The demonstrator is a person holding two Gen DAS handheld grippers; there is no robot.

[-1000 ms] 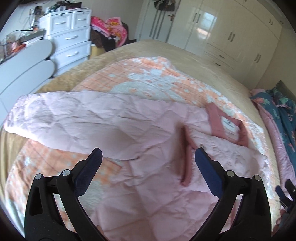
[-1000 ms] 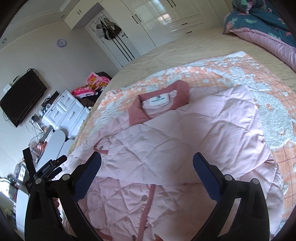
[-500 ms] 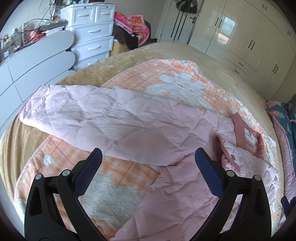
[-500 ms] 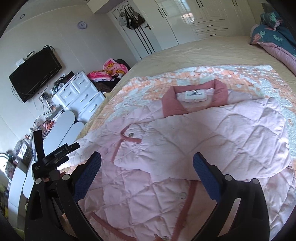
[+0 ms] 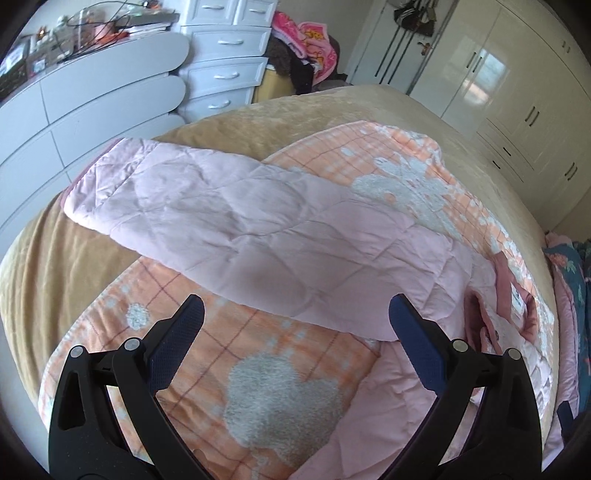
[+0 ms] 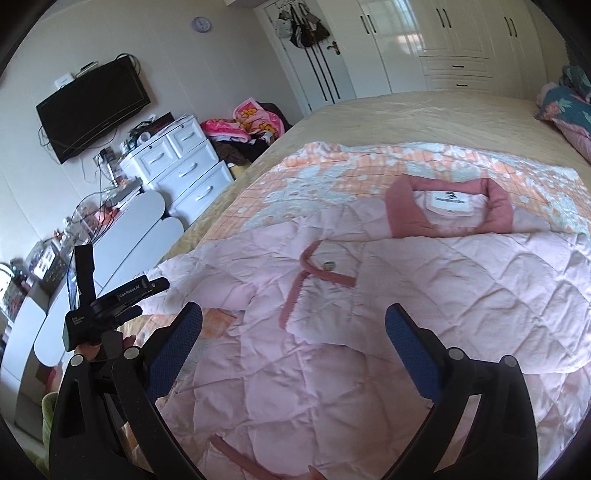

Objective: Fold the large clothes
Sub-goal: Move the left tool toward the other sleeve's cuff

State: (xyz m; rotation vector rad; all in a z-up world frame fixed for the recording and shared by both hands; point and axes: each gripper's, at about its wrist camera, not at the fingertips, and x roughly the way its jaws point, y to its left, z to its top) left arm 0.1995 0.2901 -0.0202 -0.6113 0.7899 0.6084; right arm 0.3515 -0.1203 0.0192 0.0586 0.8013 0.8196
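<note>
Bright daylight, window glare on glossy wardrobe doors (image 5: 491, 70), soft shadows, strong fisheye bending, dark vignetted corners

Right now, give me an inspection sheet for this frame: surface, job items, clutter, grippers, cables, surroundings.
Surface: bed with tan cover; orange checked blanket spread on it.
Job's things: pink quilted jacket lying front up on the blanket, one sleeve folded across the chest, the other sleeve stretched out sideways; collar open, label showing.
Clutter: heap of clothes beside the drawers; bedding at the far corner of the bed.
Grippers: left gripper open, empty, above the stretched sleeve; right gripper open, empty, above the jacket front.
Cables: loose wires below the wall TV.
Surroundings: white drawers, wardrobes, wall clock.
</note>
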